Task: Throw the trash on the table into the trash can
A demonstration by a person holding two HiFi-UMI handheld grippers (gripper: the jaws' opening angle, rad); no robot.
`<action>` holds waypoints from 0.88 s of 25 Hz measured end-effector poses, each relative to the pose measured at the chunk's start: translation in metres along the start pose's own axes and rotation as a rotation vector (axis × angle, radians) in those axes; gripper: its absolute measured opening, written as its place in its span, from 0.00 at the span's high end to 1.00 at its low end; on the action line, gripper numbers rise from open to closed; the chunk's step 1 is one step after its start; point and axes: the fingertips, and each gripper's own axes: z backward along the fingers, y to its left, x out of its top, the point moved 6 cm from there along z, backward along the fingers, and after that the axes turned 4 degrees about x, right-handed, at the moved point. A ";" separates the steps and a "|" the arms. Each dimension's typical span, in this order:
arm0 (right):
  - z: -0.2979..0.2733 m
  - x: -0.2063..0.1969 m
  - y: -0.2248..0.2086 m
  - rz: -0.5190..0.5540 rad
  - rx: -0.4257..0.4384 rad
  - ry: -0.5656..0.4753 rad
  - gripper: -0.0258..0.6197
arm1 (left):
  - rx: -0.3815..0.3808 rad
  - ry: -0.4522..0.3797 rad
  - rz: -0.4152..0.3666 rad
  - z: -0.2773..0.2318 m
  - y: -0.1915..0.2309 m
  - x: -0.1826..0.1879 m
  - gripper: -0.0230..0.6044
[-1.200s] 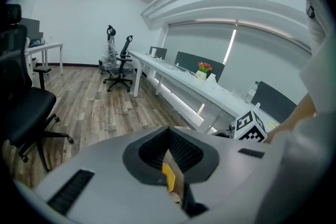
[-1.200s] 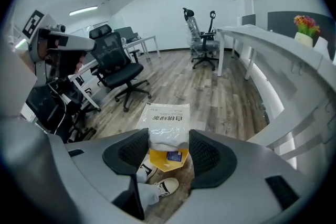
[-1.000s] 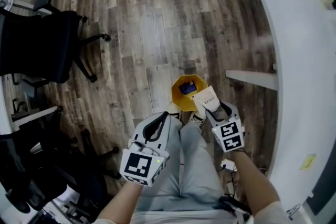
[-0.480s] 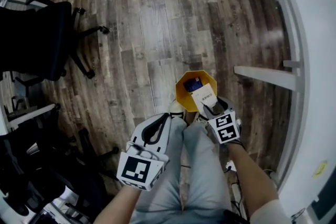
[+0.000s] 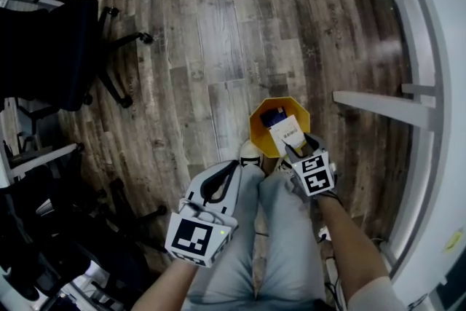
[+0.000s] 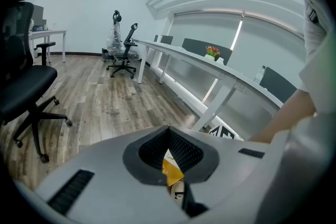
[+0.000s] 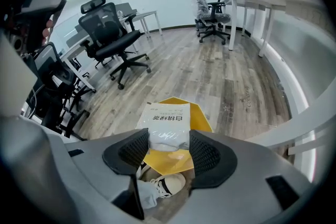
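A yellow trash can (image 5: 257, 131) stands on the wooden floor just ahead of the person's feet, with a blue item (image 5: 271, 116) inside. My right gripper (image 5: 295, 150) is shut on a white printed packet (image 5: 286, 133) and holds it over the can's near right rim. In the right gripper view the packet (image 7: 168, 124) sits pinched between the pads, above the can (image 7: 200, 118). My left gripper (image 5: 230, 167) hangs over the person's left leg, jaws shut with nothing in them; through their narrow slit in the left gripper view (image 6: 170, 159) a sliver of the can shows.
Black office chairs (image 5: 51, 47) stand at the left. The white curved table (image 5: 437, 47) runs along the right, with a white crossbeam (image 5: 378, 107) beside the can. A white shoe (image 5: 250, 152) touches the can's near side.
The right gripper has carried the packet a little forward, further over the can's opening. The left gripper has hardly moved.
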 end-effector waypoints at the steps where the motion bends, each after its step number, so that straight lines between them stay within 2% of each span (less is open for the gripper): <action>1: -0.003 -0.003 0.000 -0.009 0.002 0.003 0.56 | -0.001 0.003 0.002 -0.001 0.001 -0.002 0.96; 8: -0.011 -0.010 -0.005 -0.013 -0.002 0.017 0.51 | -0.007 0.007 -0.002 -0.004 0.001 -0.005 0.96; 13: 0.000 -0.003 0.000 -0.003 -0.003 0.010 0.51 | -0.004 0.018 0.005 0.002 -0.001 -0.001 0.96; 22: 0.079 0.045 0.012 0.005 -0.035 -0.074 0.52 | -0.044 -0.001 -0.015 0.028 -0.022 0.052 0.96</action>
